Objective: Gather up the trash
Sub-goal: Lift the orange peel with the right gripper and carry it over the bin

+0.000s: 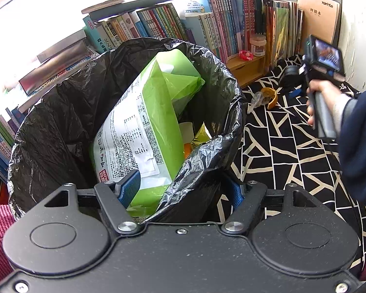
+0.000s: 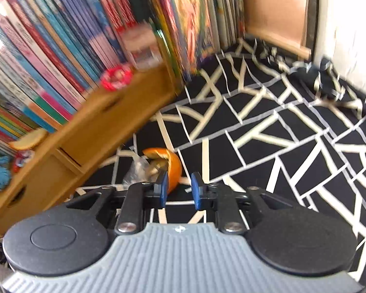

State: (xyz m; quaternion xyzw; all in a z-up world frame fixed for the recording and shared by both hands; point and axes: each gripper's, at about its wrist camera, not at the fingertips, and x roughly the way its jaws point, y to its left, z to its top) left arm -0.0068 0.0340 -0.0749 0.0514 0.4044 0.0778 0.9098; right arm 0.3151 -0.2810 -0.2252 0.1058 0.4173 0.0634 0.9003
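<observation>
A trash bin lined with a black bag (image 1: 61,112) fills the left wrist view, and a large green and white package (image 1: 139,127) stands in it. My left gripper (image 1: 183,190) straddles the near rim: one blue pad lies against the package inside, the other against the bag outside. A curled orange peel (image 2: 173,166) and a crumpled clear wrapper (image 2: 136,168) lie on the black-and-white cloth (image 2: 256,122). My right gripper (image 2: 179,186) hovers just short of the peel, open, with nothing between its pads. The left wrist view shows a hand holding this gripper (image 1: 292,90) beside the peel (image 1: 272,97).
Rows of upright books (image 1: 173,22) back the scene. A low wooden drawer box (image 2: 90,131) stands left of the peel, with a small jar (image 1: 257,45) and a pink trinket (image 2: 116,77) on it. A white wall (image 2: 349,36) closes the right side.
</observation>
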